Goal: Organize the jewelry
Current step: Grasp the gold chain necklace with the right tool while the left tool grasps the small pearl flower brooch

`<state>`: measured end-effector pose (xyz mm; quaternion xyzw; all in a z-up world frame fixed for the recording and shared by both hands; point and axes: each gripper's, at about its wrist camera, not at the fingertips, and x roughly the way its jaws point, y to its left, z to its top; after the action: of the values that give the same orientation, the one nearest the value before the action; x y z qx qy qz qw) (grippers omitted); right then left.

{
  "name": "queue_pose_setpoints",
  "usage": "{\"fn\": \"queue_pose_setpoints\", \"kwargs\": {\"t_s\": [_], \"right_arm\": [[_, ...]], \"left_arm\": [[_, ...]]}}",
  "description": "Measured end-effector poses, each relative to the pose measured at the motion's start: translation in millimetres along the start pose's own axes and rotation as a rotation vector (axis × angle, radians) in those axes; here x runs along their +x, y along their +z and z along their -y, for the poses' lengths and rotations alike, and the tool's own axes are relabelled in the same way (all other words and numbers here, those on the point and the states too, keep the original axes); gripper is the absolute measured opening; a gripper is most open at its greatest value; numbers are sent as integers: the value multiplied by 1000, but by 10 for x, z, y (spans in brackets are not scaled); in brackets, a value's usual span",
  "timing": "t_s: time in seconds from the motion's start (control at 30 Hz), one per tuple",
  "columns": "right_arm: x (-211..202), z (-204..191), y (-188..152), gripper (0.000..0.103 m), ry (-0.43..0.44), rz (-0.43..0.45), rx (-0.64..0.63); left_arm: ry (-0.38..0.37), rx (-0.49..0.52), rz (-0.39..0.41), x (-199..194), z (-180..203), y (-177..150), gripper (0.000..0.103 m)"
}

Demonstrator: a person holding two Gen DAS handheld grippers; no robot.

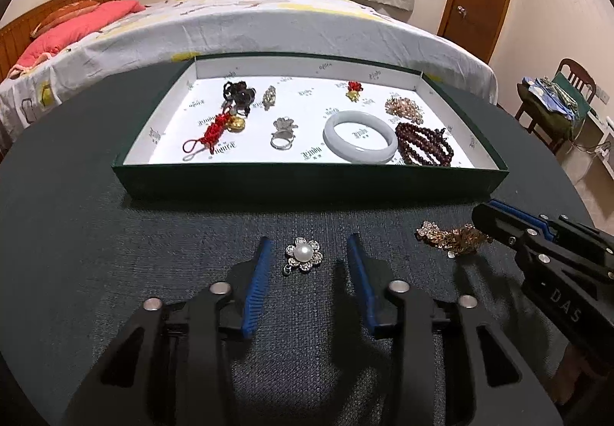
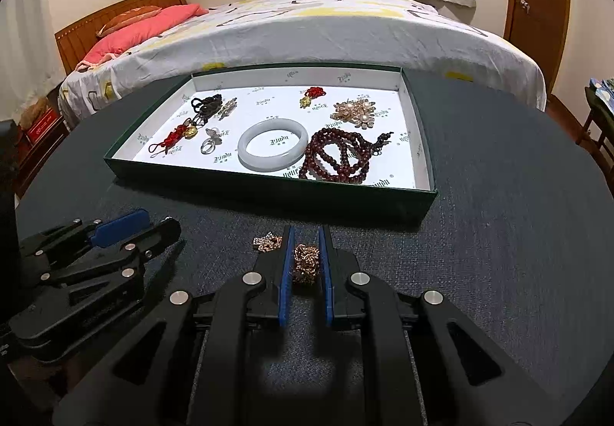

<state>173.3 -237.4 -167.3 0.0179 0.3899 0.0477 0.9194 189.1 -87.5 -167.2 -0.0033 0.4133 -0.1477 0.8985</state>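
A pearl flower brooch (image 1: 303, 255) lies flat on the dark table cloth between the blue pads of my left gripper (image 1: 309, 240), which is open with a gap on both sides of the brooch. My right gripper (image 2: 307, 230) is shut on a bunched gold chain (image 2: 306, 263), one end of which trails out to the left on the cloth. In the left wrist view the same gold chain (image 1: 453, 236) hangs from the tip of the right gripper (image 1: 483, 213). The left gripper (image 2: 161, 221) shows low at the left of the right wrist view.
A shallow green tray (image 1: 307, 184) with a white floor stands just beyond both grippers. It holds a white bangle (image 1: 360, 142), a dark red bead strand (image 1: 424, 144), a silver ring (image 1: 282, 136), red knotted charms and other pieces. A bed stands behind the table.
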Motion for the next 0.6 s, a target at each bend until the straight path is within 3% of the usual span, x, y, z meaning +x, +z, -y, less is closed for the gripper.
{"fn": "queue_pose_setpoints", "kwargs": {"t_s": [0.23,0.6], "right_arm": [[22,-5,-20,13,4,-6,5],[33,-22,-27,13,5,-8,3]], "left_arm": [[-14,-16,-18,32,-24,-12,19],[-12,-9,-17,29,-22,-14,17]]}}
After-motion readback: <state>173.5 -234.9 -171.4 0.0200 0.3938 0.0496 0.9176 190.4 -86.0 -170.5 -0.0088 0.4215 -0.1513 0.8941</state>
